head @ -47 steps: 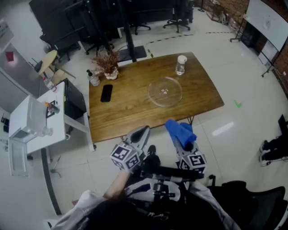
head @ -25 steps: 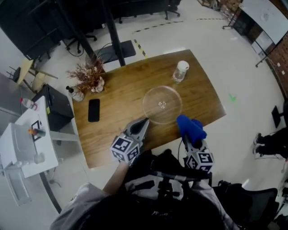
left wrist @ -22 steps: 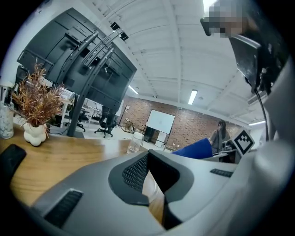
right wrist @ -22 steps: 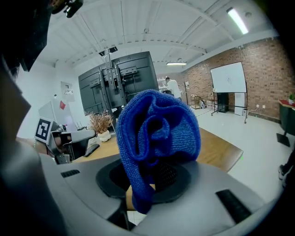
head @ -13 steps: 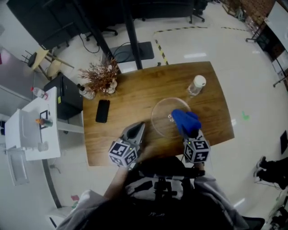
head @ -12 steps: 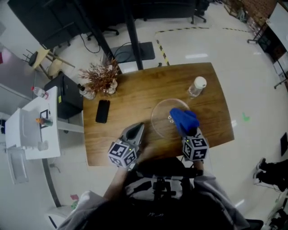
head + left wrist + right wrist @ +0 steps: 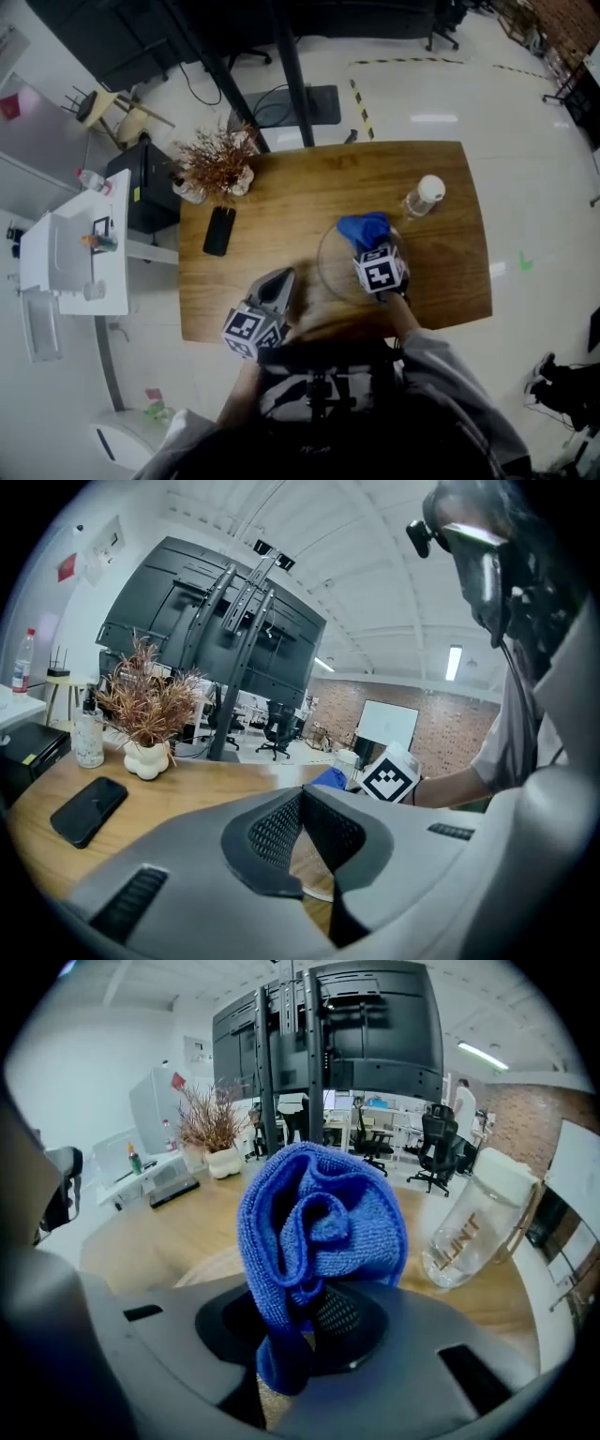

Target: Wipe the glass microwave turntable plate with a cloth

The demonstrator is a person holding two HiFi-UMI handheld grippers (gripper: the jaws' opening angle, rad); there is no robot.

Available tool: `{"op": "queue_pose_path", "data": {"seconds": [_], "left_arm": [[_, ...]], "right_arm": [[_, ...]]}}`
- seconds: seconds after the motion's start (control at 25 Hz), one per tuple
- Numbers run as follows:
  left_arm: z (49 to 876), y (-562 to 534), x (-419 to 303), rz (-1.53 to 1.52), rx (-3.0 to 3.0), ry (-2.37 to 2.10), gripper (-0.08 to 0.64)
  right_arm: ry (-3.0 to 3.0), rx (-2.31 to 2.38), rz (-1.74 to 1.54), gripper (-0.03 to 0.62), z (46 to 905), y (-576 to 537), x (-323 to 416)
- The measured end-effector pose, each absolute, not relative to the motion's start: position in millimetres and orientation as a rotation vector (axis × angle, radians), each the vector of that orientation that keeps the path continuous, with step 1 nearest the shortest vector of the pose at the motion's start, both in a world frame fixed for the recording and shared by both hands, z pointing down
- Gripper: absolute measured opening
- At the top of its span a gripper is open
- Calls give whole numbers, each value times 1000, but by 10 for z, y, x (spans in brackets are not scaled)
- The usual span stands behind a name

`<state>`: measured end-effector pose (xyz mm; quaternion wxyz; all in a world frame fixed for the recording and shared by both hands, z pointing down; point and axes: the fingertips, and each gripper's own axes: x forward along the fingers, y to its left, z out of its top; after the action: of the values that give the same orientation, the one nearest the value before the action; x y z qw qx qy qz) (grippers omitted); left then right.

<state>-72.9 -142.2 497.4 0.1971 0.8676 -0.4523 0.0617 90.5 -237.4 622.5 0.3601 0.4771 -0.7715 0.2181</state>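
**Cloth over glass plate, right jaws clamped on it**

Open office floor, pale tiles, black monitor stands and office chairs at the far side. Wooden bench (image 7: 300, 187) in the middle, seen from above.

Glass turntable plate (image 7: 326, 264) lies flat on the bench's near-right part. It is clear, and its rim shows on the left side. Right gripper (image 7: 317, 1314) is above the plate, jaws clamped on a blue cloth (image 7: 364, 228). The cloth is bunched up and sticks out past the jaw tips. In the head view it covers the far part of the plate. Can't tell whether the cloth touches the glass. The marker cube sits over the plate's middle.

Left gripper (image 7: 302, 795) is at the bench's near edge, left of the plate and apart from it. Jaws are together at the tips, nothing held. The left gripper view shows bench wood and a bit of the plate edge through the gap below the tips.

Other things on the bench:
- Clear bottle (image 7: 424, 195) with a white cap, upright, just beyond the plate to the right. Grey lettering shows on it in the right gripper view.
- Black phone (image 7: 219, 231), flat, left of the plate.
- Dried plant (image 7: 217, 159) in a white vase at the far-left corner, with a small bottle (image 7: 89, 738) just beside it.

White side table (image 7: 75, 253) stands left of the bench.
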Motion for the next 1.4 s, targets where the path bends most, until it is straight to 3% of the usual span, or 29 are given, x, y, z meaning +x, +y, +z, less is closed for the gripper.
{"op": "queue_pose_path", "data": {"seconds": [0.64, 0.8, 1.16, 1.4], "left_arm": [[5065, -1639, -557, 161, 2438, -1190, -3], [5056, -1663, -541, 149, 2439, -1178, -3], [5046, -1599, -645, 145, 2422, -1197, -3], [5096, -1550, -716, 146, 2408, -1209, -3]], "right_arm": [[-1803, 1420, 721, 83, 6159, -2040, 1950], [-1833, 1429, 687, 83, 6039, -2087, 1759], [-2059, 1134, 575, 83, 6012, -2113, 409], [-2026, 1064, 514, 83, 6185, -2071, 241]]}}
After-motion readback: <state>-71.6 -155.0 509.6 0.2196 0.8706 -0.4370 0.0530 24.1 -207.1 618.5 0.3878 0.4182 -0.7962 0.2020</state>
